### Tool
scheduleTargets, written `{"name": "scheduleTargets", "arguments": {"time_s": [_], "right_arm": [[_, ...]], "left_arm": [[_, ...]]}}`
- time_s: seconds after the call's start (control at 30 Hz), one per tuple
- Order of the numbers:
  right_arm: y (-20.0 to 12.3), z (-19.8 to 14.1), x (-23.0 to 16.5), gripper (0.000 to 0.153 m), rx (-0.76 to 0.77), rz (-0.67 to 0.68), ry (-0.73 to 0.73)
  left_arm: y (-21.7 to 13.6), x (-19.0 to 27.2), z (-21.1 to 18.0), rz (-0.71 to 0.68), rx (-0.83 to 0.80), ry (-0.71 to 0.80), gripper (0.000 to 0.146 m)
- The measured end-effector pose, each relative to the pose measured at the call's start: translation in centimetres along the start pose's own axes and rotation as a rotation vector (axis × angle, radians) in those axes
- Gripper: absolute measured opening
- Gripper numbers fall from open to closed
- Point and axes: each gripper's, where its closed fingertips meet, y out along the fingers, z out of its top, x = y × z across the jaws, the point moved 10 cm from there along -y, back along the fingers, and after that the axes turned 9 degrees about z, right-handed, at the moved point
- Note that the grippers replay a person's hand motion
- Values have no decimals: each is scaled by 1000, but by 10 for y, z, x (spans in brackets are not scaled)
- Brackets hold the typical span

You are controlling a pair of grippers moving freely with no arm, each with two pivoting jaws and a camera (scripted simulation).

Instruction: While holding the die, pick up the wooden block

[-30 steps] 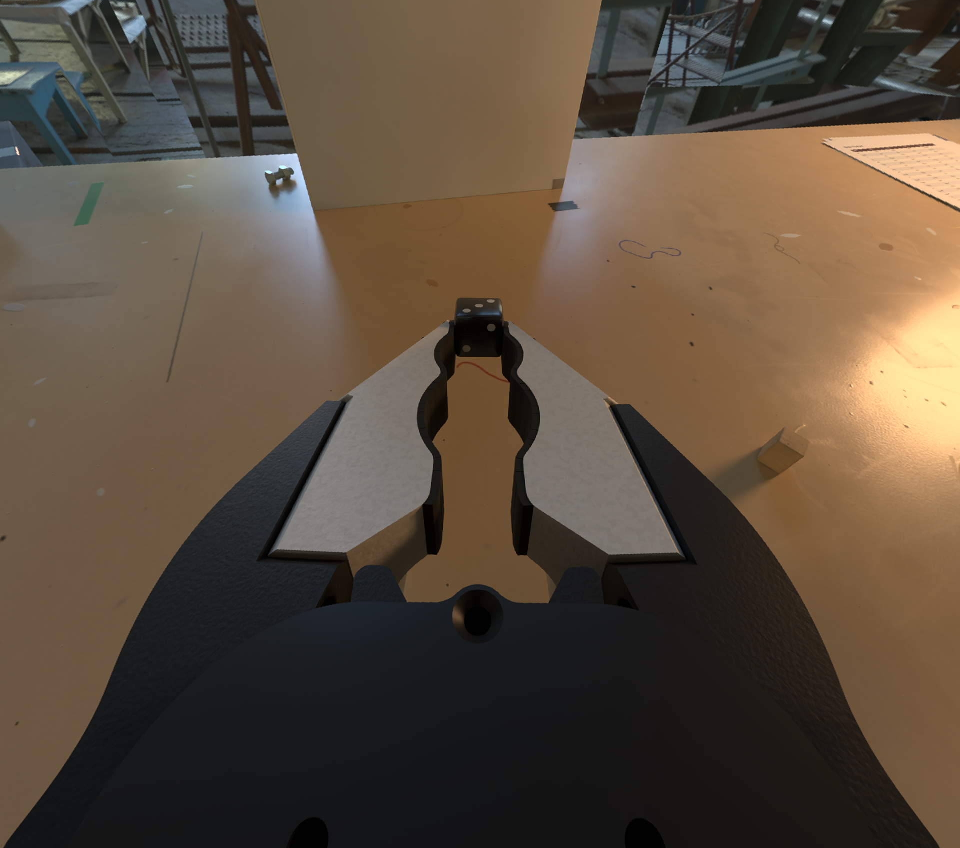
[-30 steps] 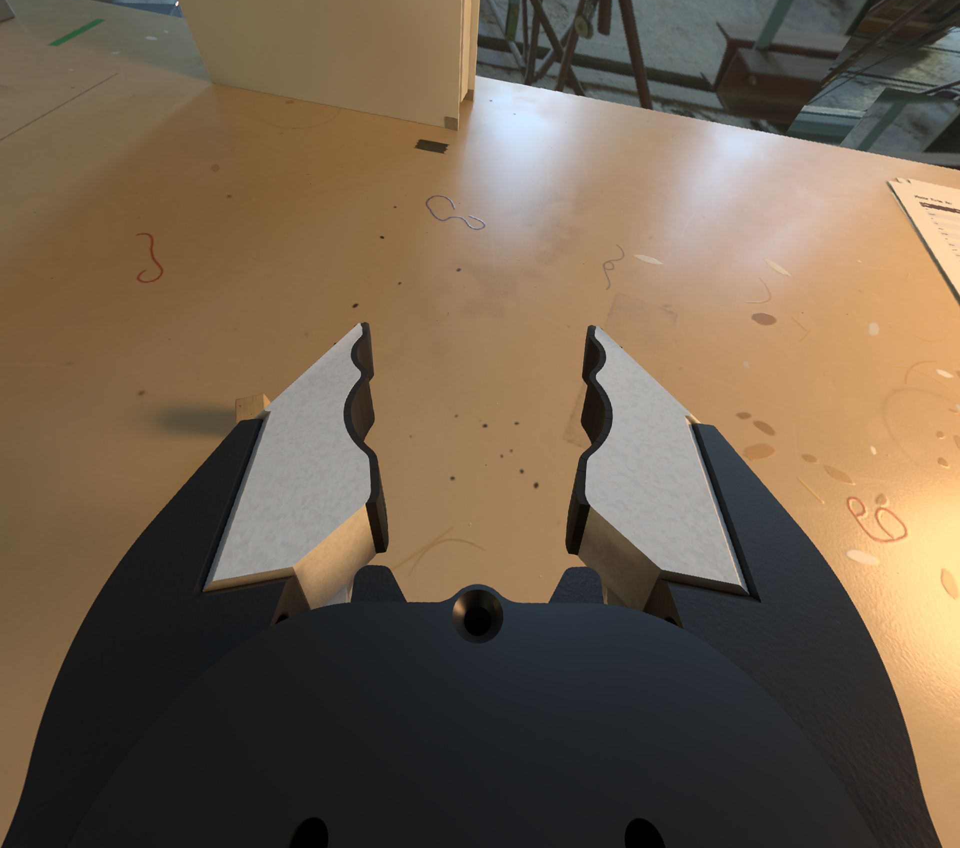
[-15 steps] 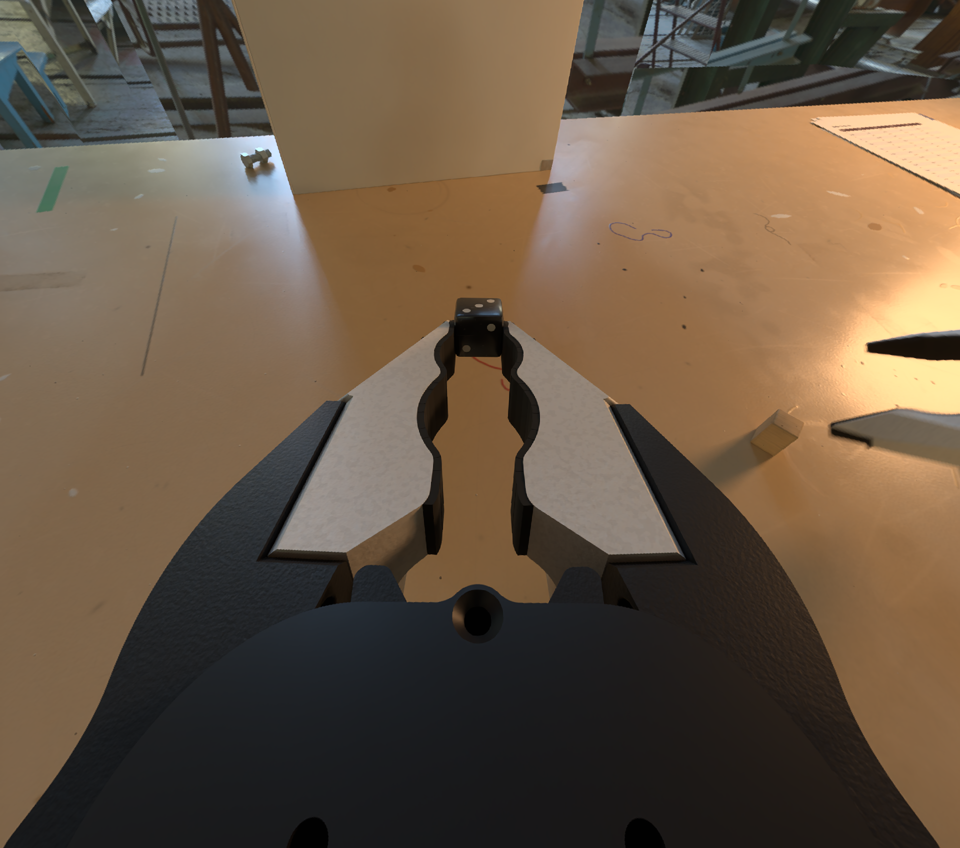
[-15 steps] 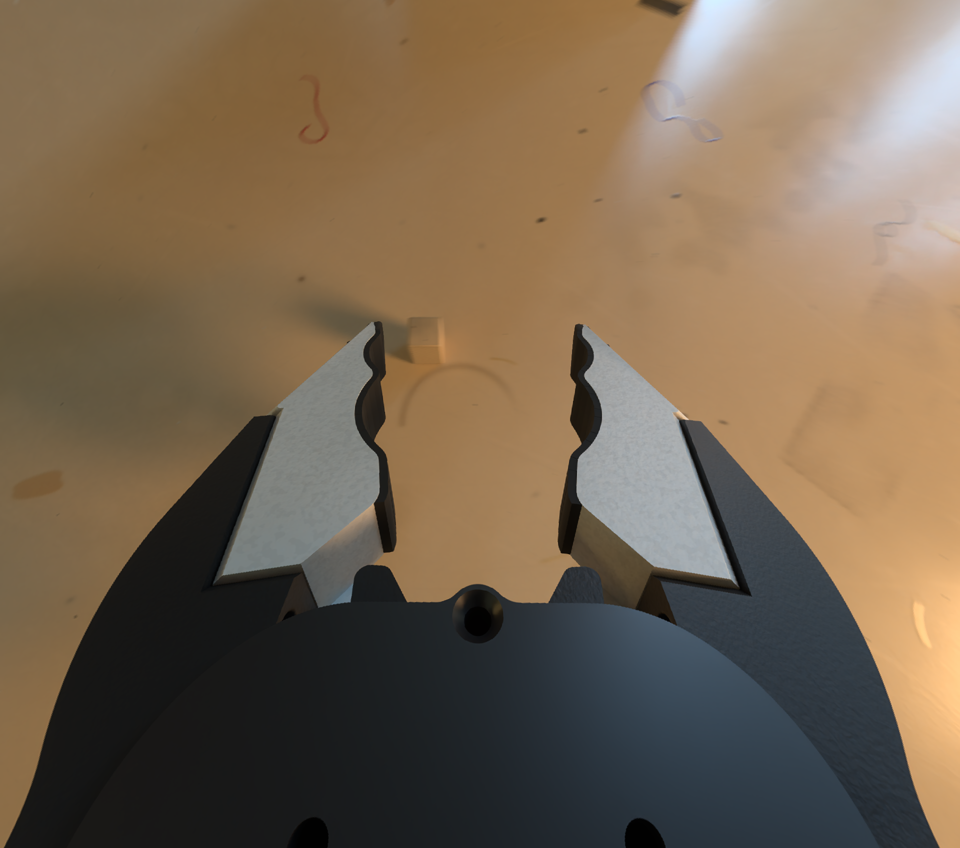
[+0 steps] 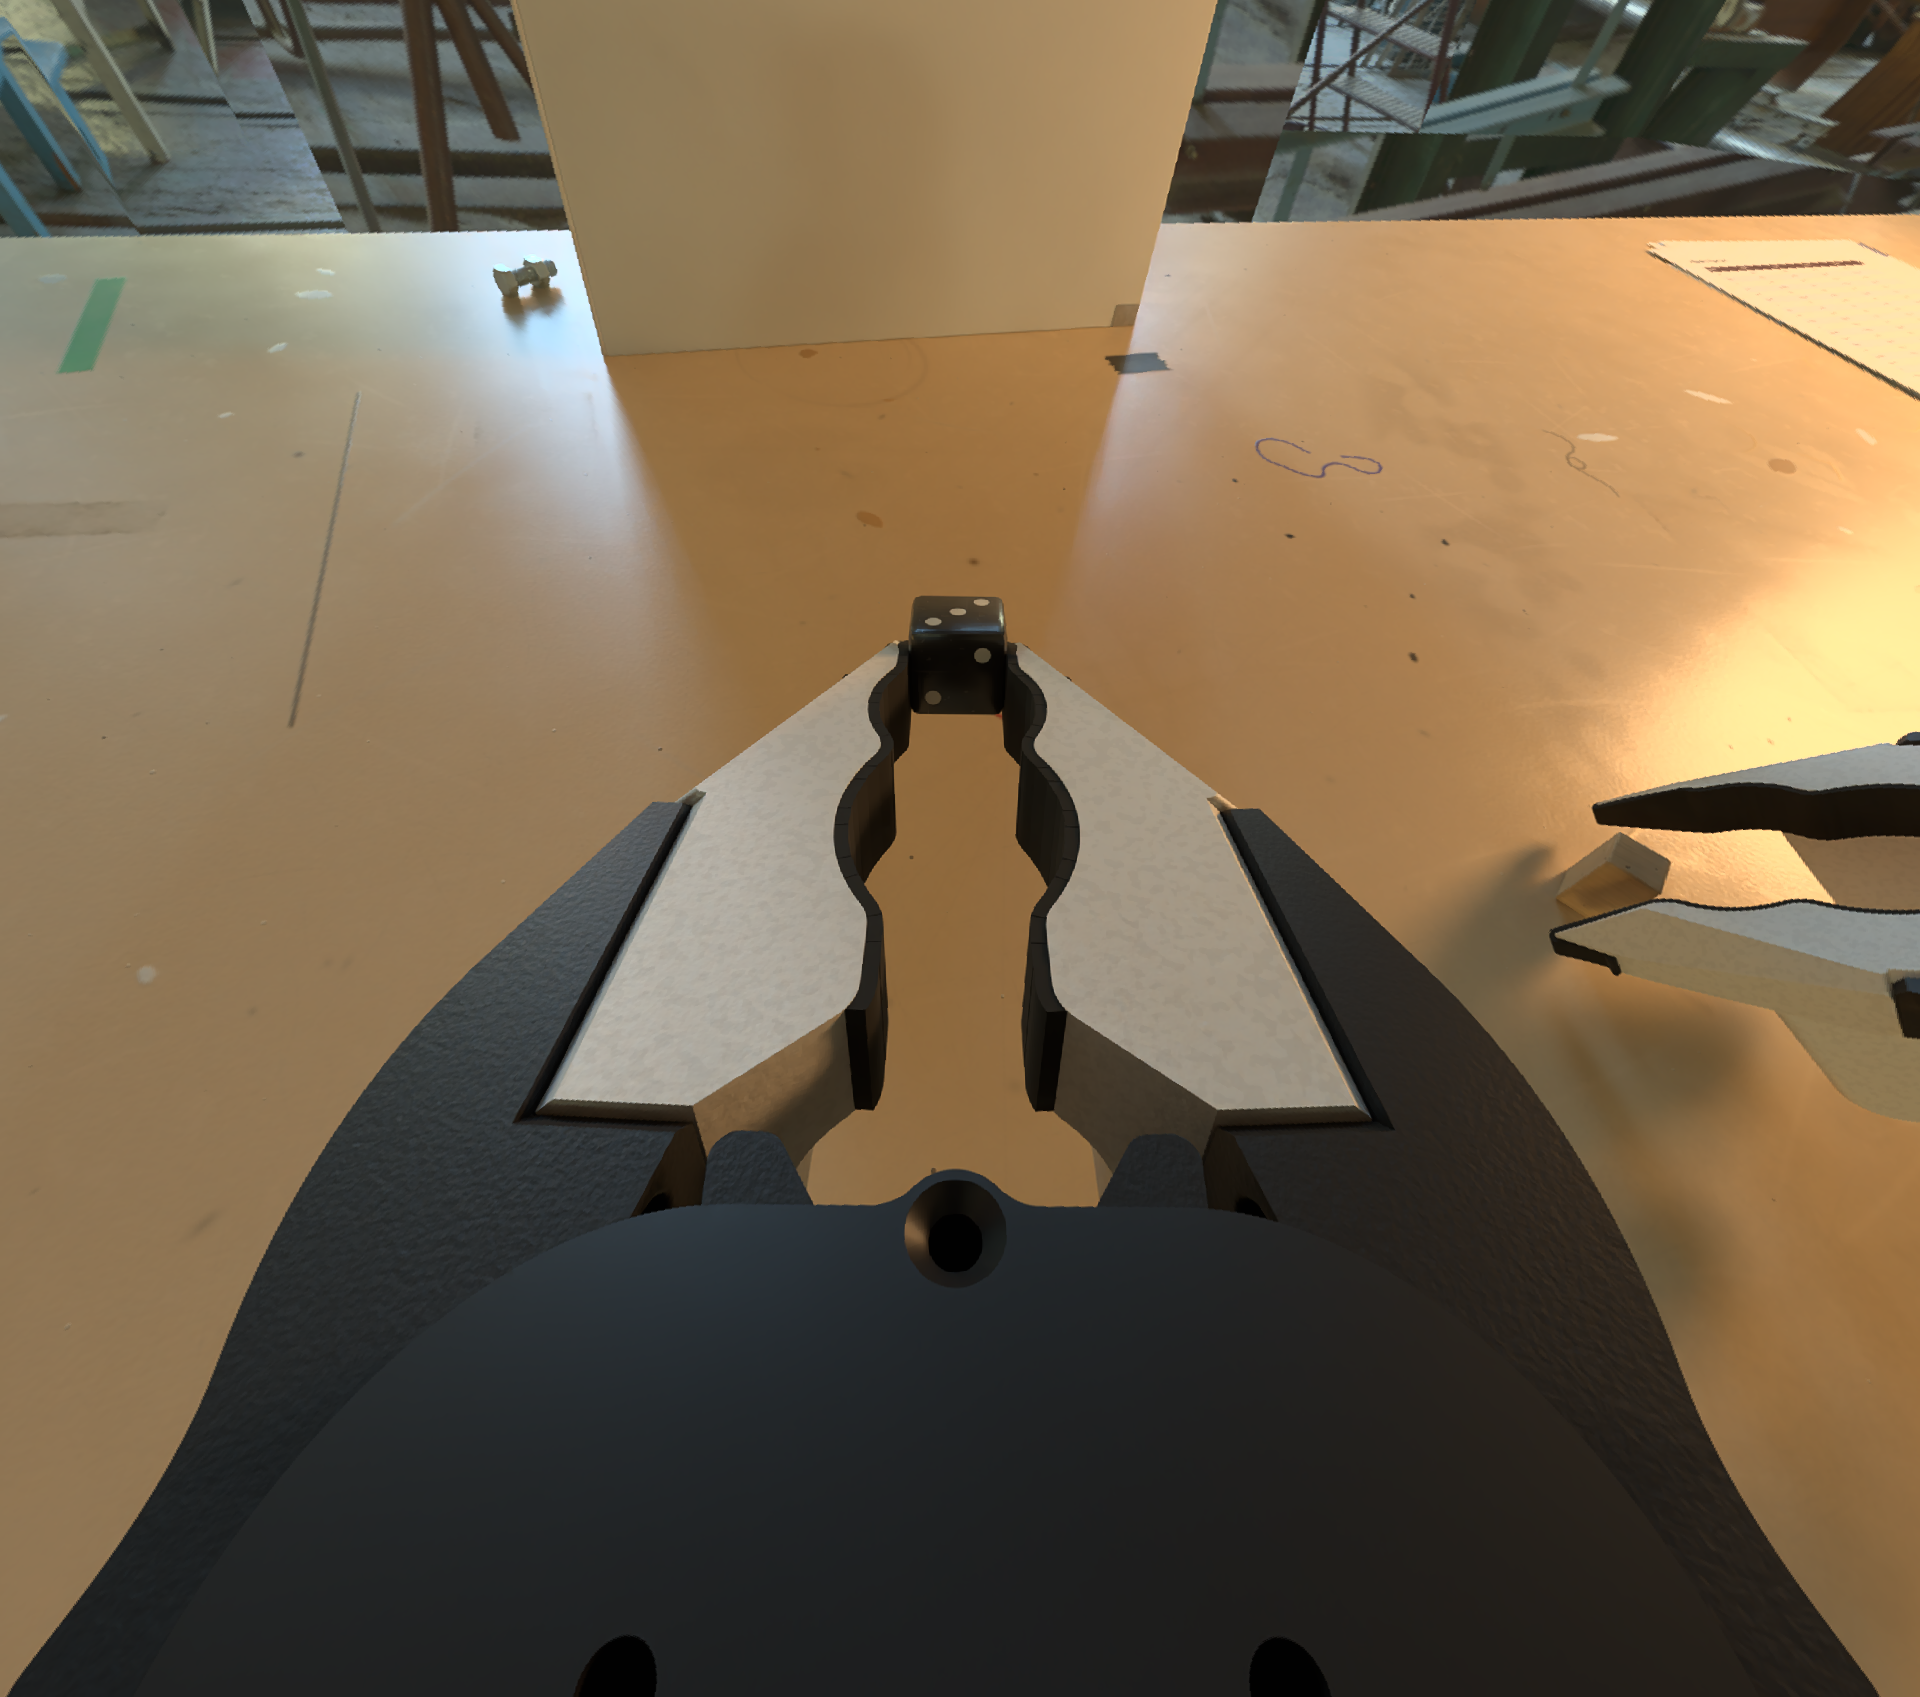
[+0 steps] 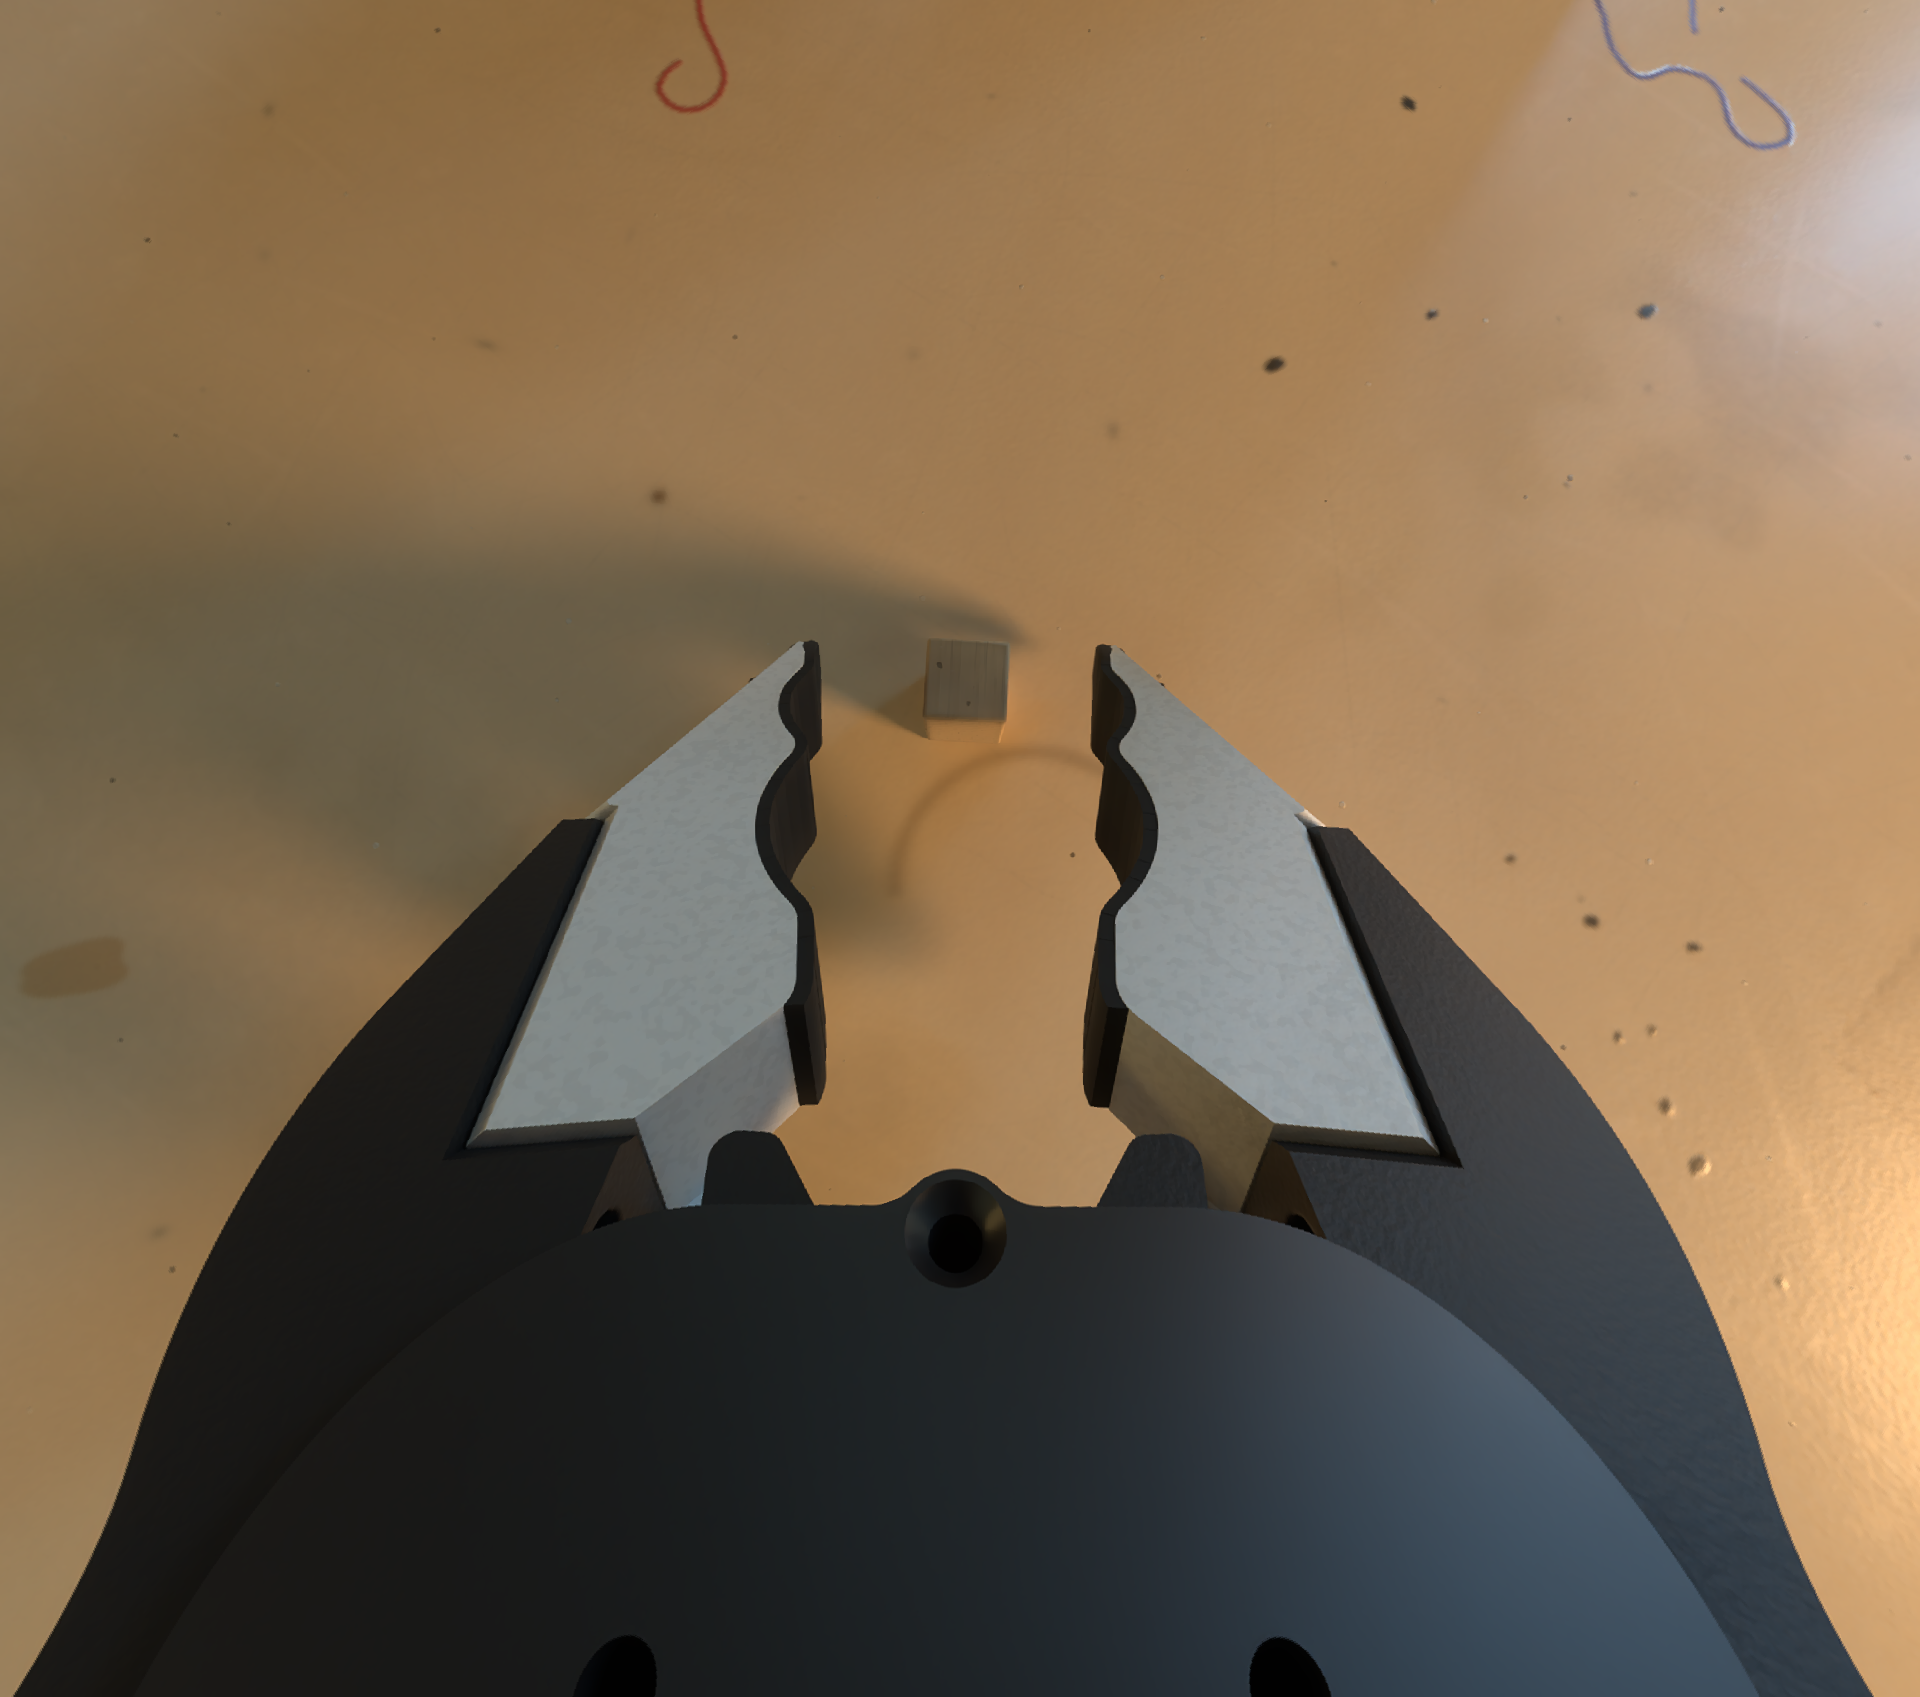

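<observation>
Item 1. Left claw point(image 5: 956, 673): dark body, pale textured fingers, pinching a small black plastic die with white pips point(image 5: 957, 658) at the fingertips, clear of the orange-brown scuffed worktop point(image 5: 416, 712).

Item 2. Right claw point(image 6: 956, 681): same pattern, fingers spread, angled steeply down at the worktop.

Item 3. Small pale wooden block point(image 6: 966, 691), cube-shaped, resting flat on the worktop between and just beyond the right claw's fingertips, touching neither. Judged light, rigid and not fragile; its smooth faces could slip or twist under an off-centre squeeze. Best hold: the two opposite side faces, square to the pads, low enough to seat the cube between the tips.

Item 4. Tall cream upright board point(image 5: 862, 68) stood at the worktop's far edge; beside it a small metal bolt point(image 5: 525, 281).
</observation>
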Motion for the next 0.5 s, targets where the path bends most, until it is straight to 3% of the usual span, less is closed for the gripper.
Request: {"name": "scheduleTargets", "arguments": {"time_s": [0.17,0.27,0.5], "right_arm": [[-1,-2,1,40,13,-8,33],[-2,-4,-1,14,21,-20,49],[-1,-3,-1,14,24,-13,8]], "left_arm": [[3,2,-3,-24,-12,-8,16],[2,5,-3,-31,-12,-6,16],[5,8,-5,-61,-26,3,16]]}}
